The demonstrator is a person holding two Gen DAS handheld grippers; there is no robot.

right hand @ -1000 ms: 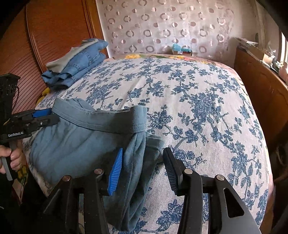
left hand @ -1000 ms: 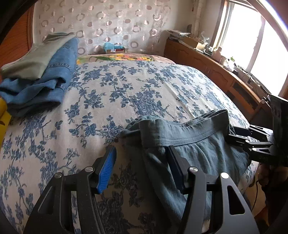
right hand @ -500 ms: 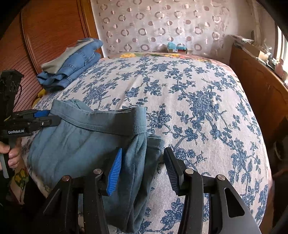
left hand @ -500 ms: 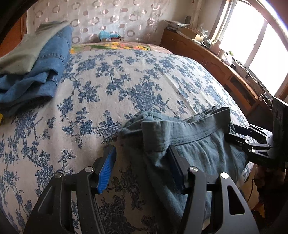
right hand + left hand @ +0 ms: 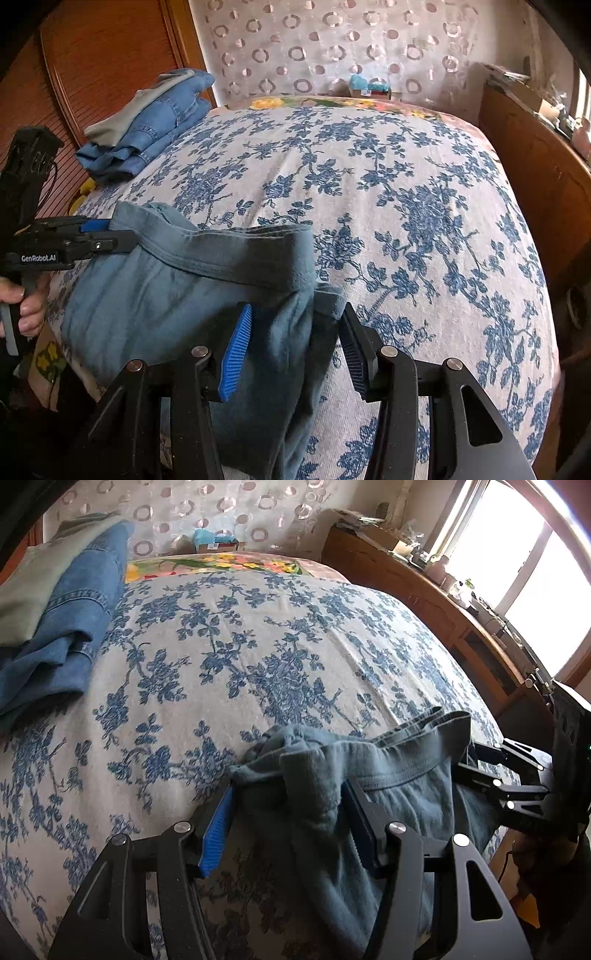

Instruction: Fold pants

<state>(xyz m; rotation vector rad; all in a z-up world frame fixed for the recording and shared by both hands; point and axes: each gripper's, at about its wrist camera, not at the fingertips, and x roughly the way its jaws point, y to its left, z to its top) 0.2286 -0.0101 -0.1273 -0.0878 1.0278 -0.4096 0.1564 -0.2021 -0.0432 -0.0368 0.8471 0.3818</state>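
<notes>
Folded jeans [image 5: 70, 602] are lying far ahead-left of the left gripper [image 5: 288, 823], whose jaws are gaping wide around a bunched corner of the grey-blue pants [image 5: 388, 775]. The floral bedspread [image 5: 258, 650] is stretching open ahead. The right gripper [image 5: 295, 343] is likewise standing wide astride the waistband's other corner, a wooden cabinet [image 5: 535, 166] edging its right.

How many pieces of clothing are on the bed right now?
3: the teal pants at the near edge between both grippers, plus folded blue jeans with a grey-green garment on top, far left. Others may be hidden in that stack.
</notes>
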